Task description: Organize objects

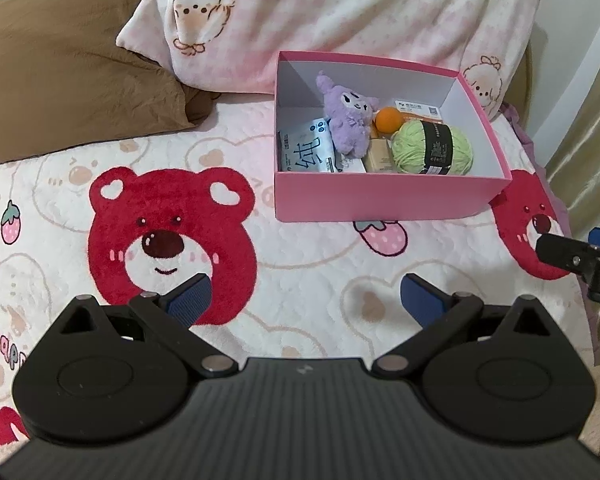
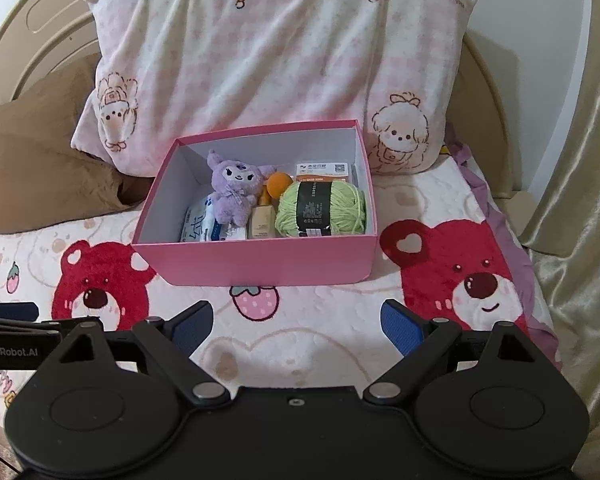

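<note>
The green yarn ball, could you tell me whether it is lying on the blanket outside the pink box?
No, the green yarn ball sits inside the pink box, at its right end.

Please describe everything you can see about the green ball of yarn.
The ball of yarn is light green, wound into a rounded oval, and looks soft. A black paper band with small print wraps around its middle. It lies on its side in the right front part of the pink box, by the front wall. A small beige carton is at its left, an orange ball just behind. Neither gripper touches it.

Pink box (image 2: 260, 262) open on bed – plush (image 2: 233, 192), yarn (image 2: 322, 210) etc. inside
</note>
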The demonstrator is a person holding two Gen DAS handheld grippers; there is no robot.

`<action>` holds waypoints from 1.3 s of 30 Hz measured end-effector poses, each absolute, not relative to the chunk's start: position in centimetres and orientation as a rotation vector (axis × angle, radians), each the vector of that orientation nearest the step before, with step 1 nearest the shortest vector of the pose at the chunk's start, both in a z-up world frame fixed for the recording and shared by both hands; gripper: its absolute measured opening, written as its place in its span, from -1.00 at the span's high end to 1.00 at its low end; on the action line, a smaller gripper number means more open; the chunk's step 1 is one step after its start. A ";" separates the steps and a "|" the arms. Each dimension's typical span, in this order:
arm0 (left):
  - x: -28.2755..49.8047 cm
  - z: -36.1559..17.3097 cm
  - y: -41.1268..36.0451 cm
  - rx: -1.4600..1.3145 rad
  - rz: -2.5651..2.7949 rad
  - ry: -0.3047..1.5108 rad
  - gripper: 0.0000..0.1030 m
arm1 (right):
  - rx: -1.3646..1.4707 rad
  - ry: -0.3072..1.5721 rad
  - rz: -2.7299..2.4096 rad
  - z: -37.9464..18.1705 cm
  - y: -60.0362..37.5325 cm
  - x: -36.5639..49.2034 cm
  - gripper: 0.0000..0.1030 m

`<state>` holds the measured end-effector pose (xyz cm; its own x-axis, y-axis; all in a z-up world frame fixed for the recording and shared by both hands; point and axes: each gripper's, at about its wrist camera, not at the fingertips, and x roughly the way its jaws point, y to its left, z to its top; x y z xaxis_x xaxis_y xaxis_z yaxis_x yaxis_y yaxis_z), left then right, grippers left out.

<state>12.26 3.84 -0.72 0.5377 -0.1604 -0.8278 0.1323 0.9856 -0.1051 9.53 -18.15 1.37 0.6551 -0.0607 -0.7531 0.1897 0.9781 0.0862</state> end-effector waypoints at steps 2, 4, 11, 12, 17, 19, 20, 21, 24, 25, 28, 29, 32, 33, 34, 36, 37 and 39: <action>12.2 -0.6 3.8 -0.026 -0.178 0.992 -0.99 | 0.156 0.849 -0.142 1.4 -18.0 9.5 -0.81; 12.1 -0.5 3.8 -0.029 -0.183 0.992 -0.99 | 0.151 0.850 -0.139 1.5 -17.9 9.4 -0.81; 11.7 0.1 3.5 0.005 -0.182 0.974 -0.99 | 0.115 0.850 -0.141 1.6 -17.4 9.2 -0.81; 11.6 0.1 3.4 0.010 -0.181 0.976 -0.99 | 0.110 0.850 -0.142 1.7 -17.3 9.2 -0.81; 11.5 0.0 3.4 0.025 -0.168 0.991 -0.99 | 0.105 0.855 -0.142 1.6 -17.2 9.3 -0.81; 11.6 -0.1 3.4 0.030 -0.157 0.996 -0.99 | 0.102 0.860 -0.141 1.5 -17.2 9.3 -0.81; 11.7 -0.2 3.4 0.032 -0.154 1.001 -0.99 | 0.099 0.863 -0.142 1.4 -17.2 9.3 -0.81; 11.8 -0.3 3.4 0.035 -0.153 1.007 -0.99 | 0.097 0.865 -0.144 1.3 -17.2 9.4 -0.81; 11.9 -0.5 3.3 0.039 -0.154 1.018 -0.99 | 0.090 0.873 -0.158 1.0 -17.2 9.5 -0.81; 11.9 -0.5 3.3 0.037 -0.152 1.015 -0.99 | 0.085 0.876 -0.166 0.9 -17.2 9.6 -0.81; 11.8 -0.4 3.1 0.074 -0.140 0.989 -0.99 | 0.074 0.873 -0.172 1.0 -16.9 9.6 -0.81; 11.7 -0.4 2.8 0.097 -0.135 0.983 -0.99 | 0.074 0.877 -0.168 0.9 -16.8 9.6 -0.81; 11.7 -0.3 2.5 0.128 -0.143 0.988 -0.99 | 0.079 0.889 -0.160 0.8 -16.8 9.7 -0.81; 11.7 -0.4 2.4 0.130 -0.142 0.990 -0.99 | 0.081 0.890 -0.160 0.8 -16.8 9.7 -0.81; 11.7 -0.4 2.4 0.131 -0.138 0.990 -0.99 | 0.081 0.890 -0.161 0.8 -16.8 9.7 -0.81; 11.6 -0.4 2.3 0.134 -0.136 0.995 -0.99 | 0.080 0.891 -0.164 0.7 -16.8 9.6 -0.81; 11.7 -0.4 2.3 0.133 -0.137 0.999 -0.99 | 0.080 0.892 -0.163 0.7 -16.8 9.6 -0.81; 11.5 -0.4 2.3 0.126 -0.132 1.001 -0.99 | 0.080 0.891 -0.164 0.7 -16.8 9.6 -0.81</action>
<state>11.54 2.29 -0.41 0.5328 -0.0524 -0.8446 0.1680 0.9848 0.0448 9.65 -16.80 0.71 0.6169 -0.1087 -0.7795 0.1756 0.9845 0.0016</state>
